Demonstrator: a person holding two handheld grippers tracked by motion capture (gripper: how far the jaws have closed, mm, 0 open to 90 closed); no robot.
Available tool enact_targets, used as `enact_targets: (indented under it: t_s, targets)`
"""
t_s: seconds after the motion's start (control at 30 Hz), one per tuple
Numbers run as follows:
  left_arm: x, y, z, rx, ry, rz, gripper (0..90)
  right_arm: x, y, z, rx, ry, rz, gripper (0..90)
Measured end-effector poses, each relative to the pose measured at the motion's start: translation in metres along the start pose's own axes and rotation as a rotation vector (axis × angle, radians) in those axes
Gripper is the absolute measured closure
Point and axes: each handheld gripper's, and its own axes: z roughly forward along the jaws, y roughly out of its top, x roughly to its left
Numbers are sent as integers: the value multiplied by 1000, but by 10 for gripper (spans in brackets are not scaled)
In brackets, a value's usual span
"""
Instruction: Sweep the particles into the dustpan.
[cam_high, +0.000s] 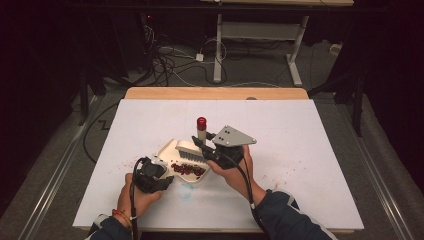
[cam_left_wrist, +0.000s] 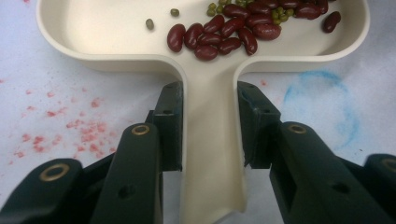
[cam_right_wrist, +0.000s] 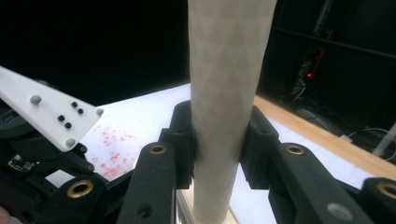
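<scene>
Left hand-held gripper (cam_left_wrist: 208, 140) clamped on dustpan (cam_left_wrist: 116, 32) handle, pinning pan flat on bench (cam_high: 300, 150), frame centre, for sweeping. Right hand-held gripper (cam_right_wrist: 217, 140) grips brush (cam_high: 192, 150) handle upright, bristles at pan mouth; beans (cam_left_wrist: 224, 32) collected inside pan.

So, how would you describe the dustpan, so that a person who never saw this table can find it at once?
Look at the white table, near its front edge between the person's two hands. There lies a cream dustpan, its flat handle clamped in the left tongs. Unlike the brush standing in it, it is a shallow tray holding red beans and small green ones.
</scene>
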Motion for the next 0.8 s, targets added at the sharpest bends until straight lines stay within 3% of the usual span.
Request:
enact_targets:
  t_s: [0.17, 0.47, 0.8]
  targets:
    - [2, 1, 0, 2, 12, 9, 641, -15, 6, -16, -14, -29, 4, 699]
    - [5, 1, 0, -3, 12, 3, 641, -56, 12, -63, -44, -104, 58, 699]
    - [11, 1, -2, -9, -1, -10, 640, -88, 8, -103, -22, -158, 87, 699]
